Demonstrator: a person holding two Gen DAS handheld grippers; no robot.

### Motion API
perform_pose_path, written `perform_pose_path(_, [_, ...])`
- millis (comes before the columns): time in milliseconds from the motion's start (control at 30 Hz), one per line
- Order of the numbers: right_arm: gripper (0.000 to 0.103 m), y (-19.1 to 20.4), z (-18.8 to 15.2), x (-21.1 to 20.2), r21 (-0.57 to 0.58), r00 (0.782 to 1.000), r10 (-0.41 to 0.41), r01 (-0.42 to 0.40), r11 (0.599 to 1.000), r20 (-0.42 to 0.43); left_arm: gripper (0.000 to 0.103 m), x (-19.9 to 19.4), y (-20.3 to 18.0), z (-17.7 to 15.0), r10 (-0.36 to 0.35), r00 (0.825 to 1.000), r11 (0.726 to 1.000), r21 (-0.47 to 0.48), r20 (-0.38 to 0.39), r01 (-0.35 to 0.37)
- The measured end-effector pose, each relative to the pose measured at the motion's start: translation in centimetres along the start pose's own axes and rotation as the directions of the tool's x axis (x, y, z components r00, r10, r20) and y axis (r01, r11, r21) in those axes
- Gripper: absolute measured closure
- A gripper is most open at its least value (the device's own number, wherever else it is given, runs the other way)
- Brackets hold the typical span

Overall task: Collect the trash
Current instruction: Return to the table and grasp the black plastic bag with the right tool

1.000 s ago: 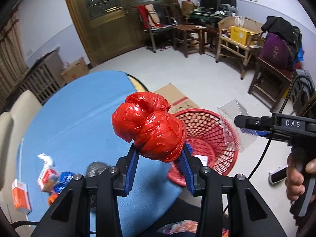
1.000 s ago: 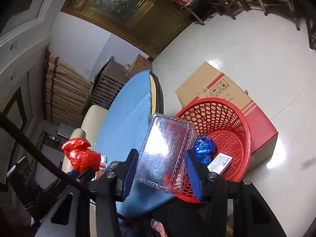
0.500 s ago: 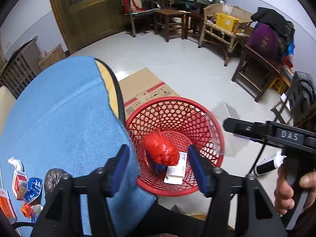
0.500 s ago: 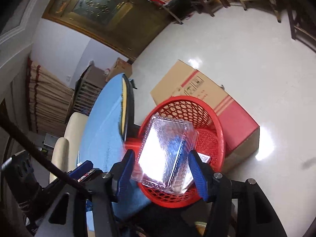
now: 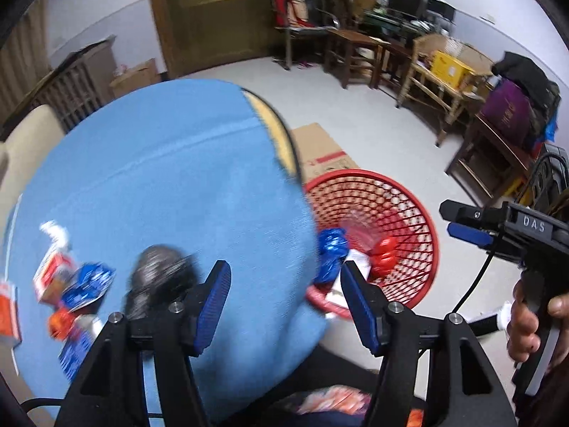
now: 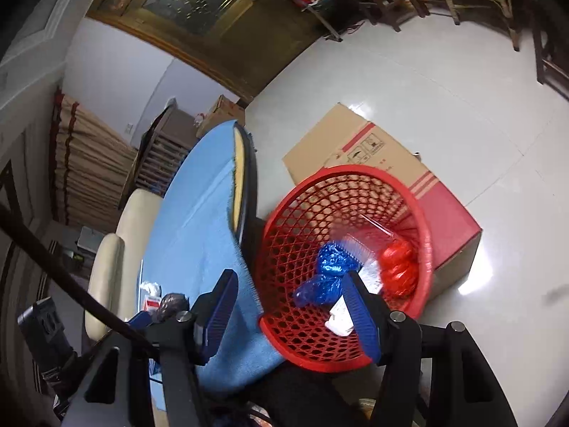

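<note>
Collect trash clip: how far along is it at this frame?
Done: red bag, blue bag and clear container lie in the red basket. In hand: nothing; left gripper and right gripper open. Left: black bag and wrappers on the table.

Pale tiled floor (image 6: 444, 82), wooden door (image 5: 213, 17), chairs (image 5: 437, 74)

White letters "DAS" stand on the black body of the right gripper (image 5: 462, 222). Cardboard box (image 6: 359, 149) markings are too small to read.
</note>
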State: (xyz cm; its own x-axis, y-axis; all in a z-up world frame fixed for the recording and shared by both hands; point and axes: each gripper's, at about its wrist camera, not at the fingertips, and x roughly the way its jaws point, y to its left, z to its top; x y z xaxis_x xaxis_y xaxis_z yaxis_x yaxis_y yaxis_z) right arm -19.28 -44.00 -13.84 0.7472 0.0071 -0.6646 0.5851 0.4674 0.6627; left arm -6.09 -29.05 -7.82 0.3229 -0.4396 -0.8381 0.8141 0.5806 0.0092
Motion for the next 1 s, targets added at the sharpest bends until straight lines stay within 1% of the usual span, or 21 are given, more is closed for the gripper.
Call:
perform_pose_path(67, [0.038,0.9,-0.3,0.4,-0.017,1.000,0.008,-0.009,1.000,-0.011,0.038,-1.1,1.4,-1.2,0.031,0.999,0.999,-0.014,0.018,-0.031])
perform_pose_path(133, [0.038,2.3,-0.8,1.2,-0.046,0.999,0.021,-0.022,0.999,-0.034,0.038,-2.5,3.4,-2.9,0.064,0.998,0.997,-0.047,0.027,-0.062])
perform_pose_path(167, [0.038,2.8,-1.0,1.4,-0.056,0.999,0.023,-0.026,0.998,-0.042,0.038,-2.8,4.1,-3.3,0.070,0.997,0.996,-0.059,0.029,-0.068])
perform_pose_path(267, [0.038,5.0,-1.9,3.0,-0.090,0.995,0.044,-0.052,0.995,-0.093,0.038,-4.4,7.0,-5.4,0.108,0.993,0.987,-0.120,0.041,-0.102])
perform_pose_path(367, [0.038,7.8,-3.0,4.6,-0.133,0.987,0.060,-0.081,0.988,-0.152,0.037,-5.9,10.7,-7.5,0.147,0.988,0.971,-0.195,0.045,-0.136])
perform_pose_path(500, [0.038,12.5,-4.8,7.7,-0.197,0.965,0.069,-0.121,0.973,-0.253,0.036,-7.6,15.5,-10.5,0.211,0.976,0.934,-0.304,0.046,-0.188])
perform_pose_path(567, [0.038,14.5,-5.6,9.2,-0.229,0.955,0.067,-0.137,0.964,-0.290,0.035,-8.2,17.7,-11.7,0.230,0.972,0.915,-0.350,0.045,-0.200])
perform_pose_path(600, [0.038,15.5,-6.1,9.9,-0.244,0.949,0.063,-0.143,0.959,-0.308,0.032,-8.4,18.8,-12.3,0.229,0.973,0.907,-0.373,0.044,-0.196])
perform_pose_path(667, [0.038,16.9,-6.8,11.3,-0.249,0.939,0.059,-0.150,0.957,-0.339,0.030,-8.7,20.1,-13.1,0.218,0.975,0.899,-0.398,0.048,-0.182])
perform_pose_path(733, [0.038,18.1,-7.4,13.3,-0.222,0.921,0.062,-0.157,0.962,-0.385,0.029,-8.6,21.3,-13.8,0.206,0.977,0.900,-0.402,0.048,-0.170])
perform_pose_path(900, [0.038,19.7,-8.4,17.1,-0.171,0.892,0.036,-0.126,0.977,-0.450,0.029,-6.8,23.1,-14.2,0.156,0.987,0.923,-0.362,0.037,-0.133])
perform_pose_path(1000, [0.038,20.6,-8.8,18.5,-0.176,0.886,-0.002,-0.090,0.980,-0.463,0.029,-5.8,23.5,-13.8,0.097,0.994,0.946,-0.315,0.047,-0.078])
